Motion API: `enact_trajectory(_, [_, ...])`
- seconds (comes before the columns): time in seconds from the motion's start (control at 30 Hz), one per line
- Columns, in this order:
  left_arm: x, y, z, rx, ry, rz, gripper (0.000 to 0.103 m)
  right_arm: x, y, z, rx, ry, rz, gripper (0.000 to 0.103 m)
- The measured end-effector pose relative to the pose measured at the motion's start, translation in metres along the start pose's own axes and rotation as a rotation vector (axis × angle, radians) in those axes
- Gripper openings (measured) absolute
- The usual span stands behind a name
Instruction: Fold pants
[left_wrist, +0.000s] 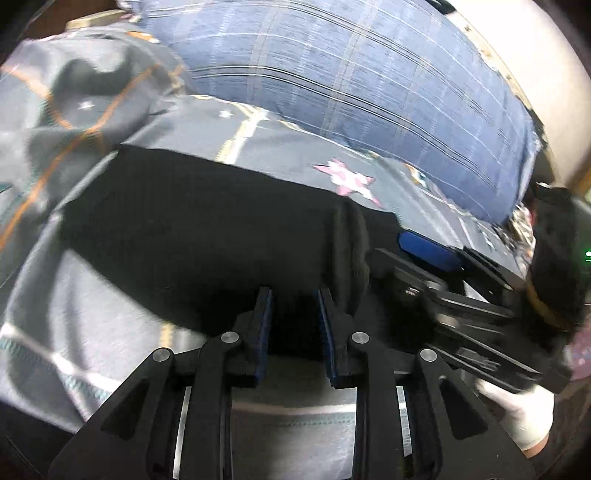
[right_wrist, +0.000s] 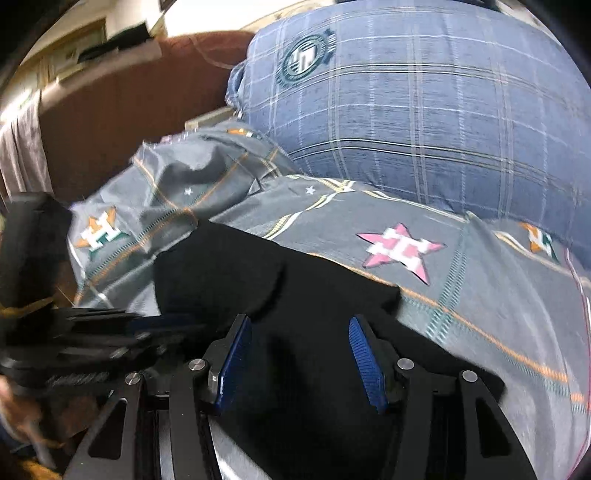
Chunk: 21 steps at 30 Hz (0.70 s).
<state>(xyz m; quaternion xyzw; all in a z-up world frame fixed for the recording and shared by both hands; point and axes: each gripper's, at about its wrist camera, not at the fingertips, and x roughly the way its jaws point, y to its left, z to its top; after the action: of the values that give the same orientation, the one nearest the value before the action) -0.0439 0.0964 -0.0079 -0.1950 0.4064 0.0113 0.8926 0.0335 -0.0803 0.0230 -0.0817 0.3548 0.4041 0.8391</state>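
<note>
The black pants (left_wrist: 192, 229) lie folded on the grey star-patterned bedsheet (left_wrist: 74, 295). My left gripper (left_wrist: 293, 295) sits at the near edge of the pants, jaws partly open with black cloth between the blue pads; a firm grip is not clear. My right gripper (right_wrist: 301, 325) is open over the pants (right_wrist: 280, 295), its blue pads (right_wrist: 365, 354) wide apart. The right gripper also shows in the left wrist view (left_wrist: 443, 266), to the right of the pants. The left gripper shows at the left in the right wrist view (right_wrist: 92, 332).
A large blue plaid pillow (right_wrist: 424, 110) lies behind the pants. A rumpled fold of grey sheet (right_wrist: 192, 177) lies at the back left. A brown headboard (right_wrist: 110, 96) stands beyond. A pink star print (right_wrist: 402, 251) marks the sheet right of the pants.
</note>
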Motion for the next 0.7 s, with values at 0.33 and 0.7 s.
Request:
enact_trajectory(0.33, [-0.009,0.03,-0.004,-0.083,-0.038,0.113,0.023,0.012,0.012,0.009,-0.064,0.028,-0.002,0.053])
enact_trajectory(0.7, [-0.015,0.048,-0.007,-0.138,-0.068,0.101,0.054,0.009,0.025,0.031,-0.07,0.01,0.152,0.057])
